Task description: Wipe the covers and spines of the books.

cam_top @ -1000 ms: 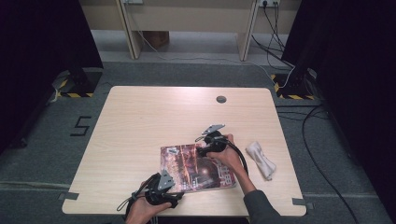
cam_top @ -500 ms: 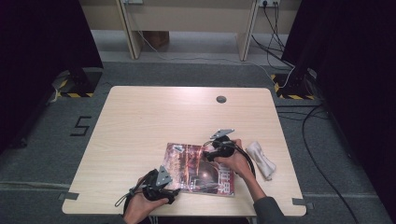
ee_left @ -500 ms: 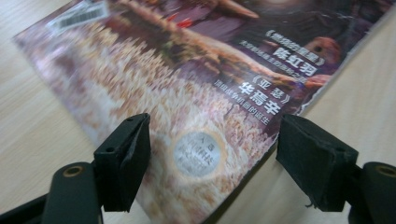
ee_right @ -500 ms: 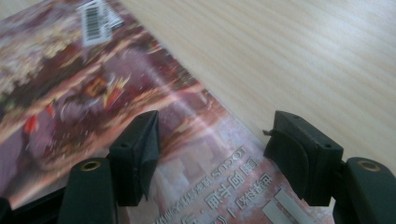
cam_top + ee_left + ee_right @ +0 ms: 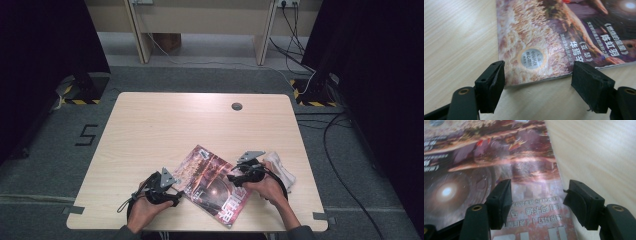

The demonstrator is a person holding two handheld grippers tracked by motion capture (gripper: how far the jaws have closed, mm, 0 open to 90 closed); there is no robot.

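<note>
Jaws of your left gripper (image 5: 537,82) and right gripper (image 5: 536,202) stand released, holding nothing; the right's were just closing. Magazine (image 5: 212,182) lies flat on the bench (image 5: 165,130). Risk: pads skid over the glossy cover, creasing a corner.

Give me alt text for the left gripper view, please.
The left gripper, open, frames the near corner of a magazine lying flat on a pale wooden table. Its two black fingers stand on either side of the corner without touching it. A round silver sticker sits on the glossy cover beside Chinese text.
</note>
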